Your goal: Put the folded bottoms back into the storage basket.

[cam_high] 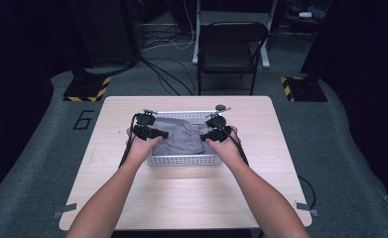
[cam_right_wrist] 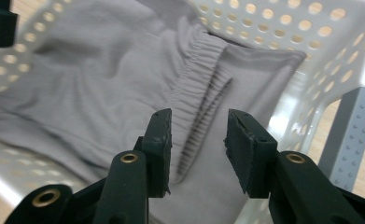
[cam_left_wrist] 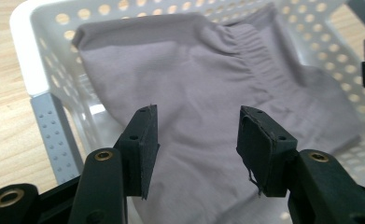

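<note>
In the high view a white perforated basket (cam_high: 184,159) sits at the centre of a light wooden table (cam_high: 181,198), and a grey garment with an elastic waistband (cam_high: 181,136) lies folded inside it. The left gripper (cam_high: 157,133) hangs over the basket's left end and the right gripper (cam_high: 210,135) over its right end, each held by a hand coming up from the bottom of the frame.

In the left gripper view the jaws stand moderately apart above the garment (cam_left_wrist: 194,84), with nothing between the pads and no contact with the cloth; the basket's rim (cam_left_wrist: 24,46) curves through the upper left.

In the right gripper view the jaws stand narrower, also empty, over the gathered waistband (cam_right_wrist: 199,79). The basket wall (cam_right_wrist: 320,37) fills the upper right.

A black folding chair (cam_high: 231,49) stands beyond the table, at the top centre of the high view.
</note>
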Tool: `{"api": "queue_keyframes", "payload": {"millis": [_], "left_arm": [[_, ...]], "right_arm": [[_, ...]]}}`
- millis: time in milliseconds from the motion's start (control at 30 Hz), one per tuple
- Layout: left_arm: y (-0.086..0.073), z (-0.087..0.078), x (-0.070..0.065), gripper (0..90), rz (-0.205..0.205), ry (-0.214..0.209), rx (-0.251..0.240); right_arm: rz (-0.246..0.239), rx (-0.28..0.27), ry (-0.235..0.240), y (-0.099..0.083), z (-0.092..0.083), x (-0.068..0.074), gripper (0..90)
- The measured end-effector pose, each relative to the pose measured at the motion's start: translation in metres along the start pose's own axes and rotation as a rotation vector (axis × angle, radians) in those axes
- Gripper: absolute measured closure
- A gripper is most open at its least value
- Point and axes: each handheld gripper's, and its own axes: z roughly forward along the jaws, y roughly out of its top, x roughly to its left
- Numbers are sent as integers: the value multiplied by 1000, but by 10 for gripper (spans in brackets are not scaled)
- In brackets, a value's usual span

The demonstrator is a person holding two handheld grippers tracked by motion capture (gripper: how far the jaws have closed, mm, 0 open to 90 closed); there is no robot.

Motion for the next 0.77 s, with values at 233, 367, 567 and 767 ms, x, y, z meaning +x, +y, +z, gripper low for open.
{"api": "queue_keyframes", "payload": {"millis": [233, 367, 567, 767], "left_arm": [[-6, -14, -4, 485, 3, -22, -3], [-9, -22, -3, 484, 36, -19, 8], [-17, -39, -3, 481, 47, -60, -11], [-30, -54, -7, 468, 51, -104, -23]], "right_arm": [[-3, -16, 29, -7, -13, 8, 597], [-16, -20, 18, -11, -20, 13, 588], [-37, -39, 21, -18, -33, 18, 542], [-59, -62, 65, -28, -46, 26, 510]]}}
